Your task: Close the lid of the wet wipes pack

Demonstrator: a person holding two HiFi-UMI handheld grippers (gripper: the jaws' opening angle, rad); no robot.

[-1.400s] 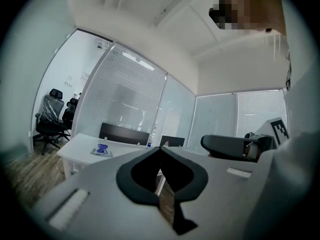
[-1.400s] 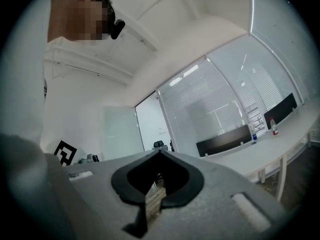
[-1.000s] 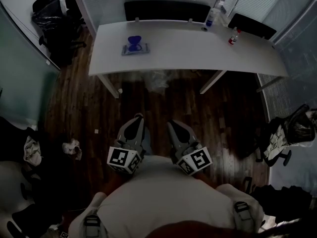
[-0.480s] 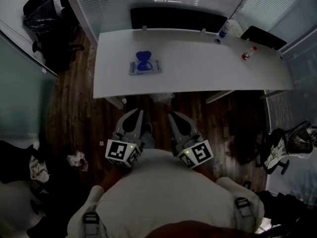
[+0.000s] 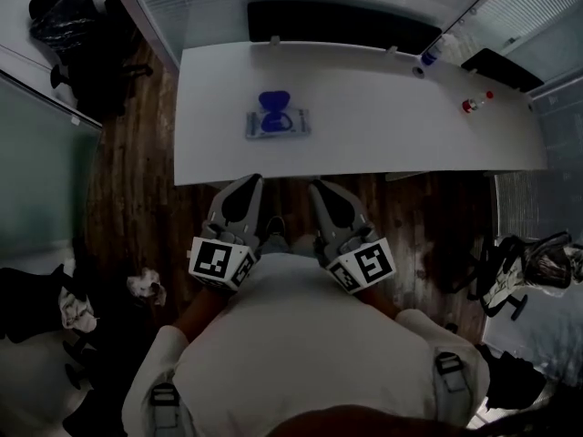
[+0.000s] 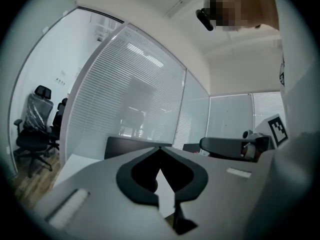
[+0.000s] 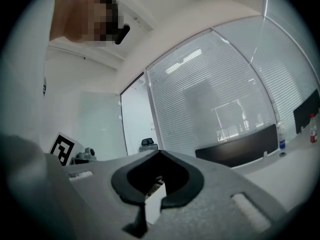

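- So, close to the body: left claw and right claw, side by side, each pressed together with nothing in it.
- Further out, the wet wipes pack lies on the white surface, blue lid flipped open, well apart from both.

The wet wipes pack is too small to tell whether it stands open.

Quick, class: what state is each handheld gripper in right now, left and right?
Left grey two-jaw gripper: closed, jaw tips together, holding nothing.
Right grey two-jaw gripper: closed, jaw tips together, holding nothing.
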